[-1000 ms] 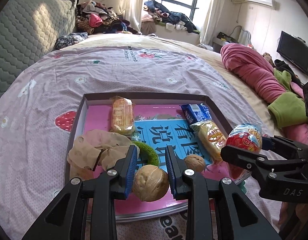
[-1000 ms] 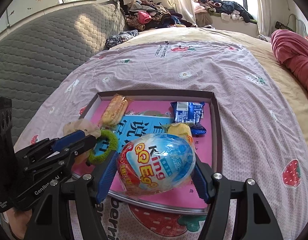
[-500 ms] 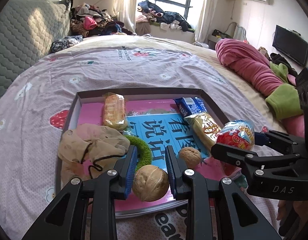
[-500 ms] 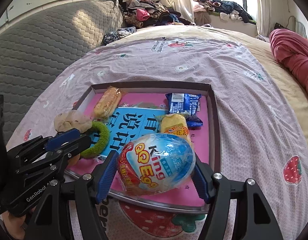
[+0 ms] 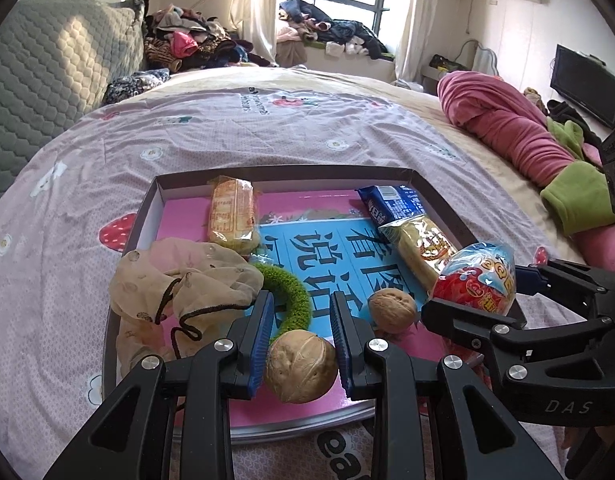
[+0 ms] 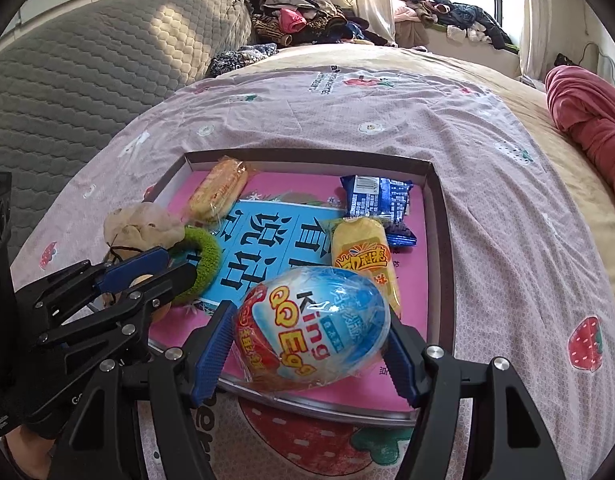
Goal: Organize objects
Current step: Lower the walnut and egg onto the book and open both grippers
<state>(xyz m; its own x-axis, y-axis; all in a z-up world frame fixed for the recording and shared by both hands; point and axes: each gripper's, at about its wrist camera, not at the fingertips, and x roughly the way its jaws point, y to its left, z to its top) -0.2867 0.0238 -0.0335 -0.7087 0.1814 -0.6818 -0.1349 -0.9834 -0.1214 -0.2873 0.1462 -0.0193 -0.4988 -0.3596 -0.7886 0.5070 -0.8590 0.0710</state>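
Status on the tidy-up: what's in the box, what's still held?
Done: snack packs, mesh pouch, green ring and one walnut lie in the shallow box. In hand: left hand-held gripper grips a brown walnut; right hand-held gripper a foil-wrapped toy egg. Left: place both.

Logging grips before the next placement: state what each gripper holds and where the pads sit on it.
The left gripper holds a walnut, pads on its two opposite sides. The right gripper holds a wrapped toy egg, pads pressing its two ends.

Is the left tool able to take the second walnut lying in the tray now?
Probably not: the left tool is shut on a walnut, so it has no room for the second walnut, though nothing covers that one.
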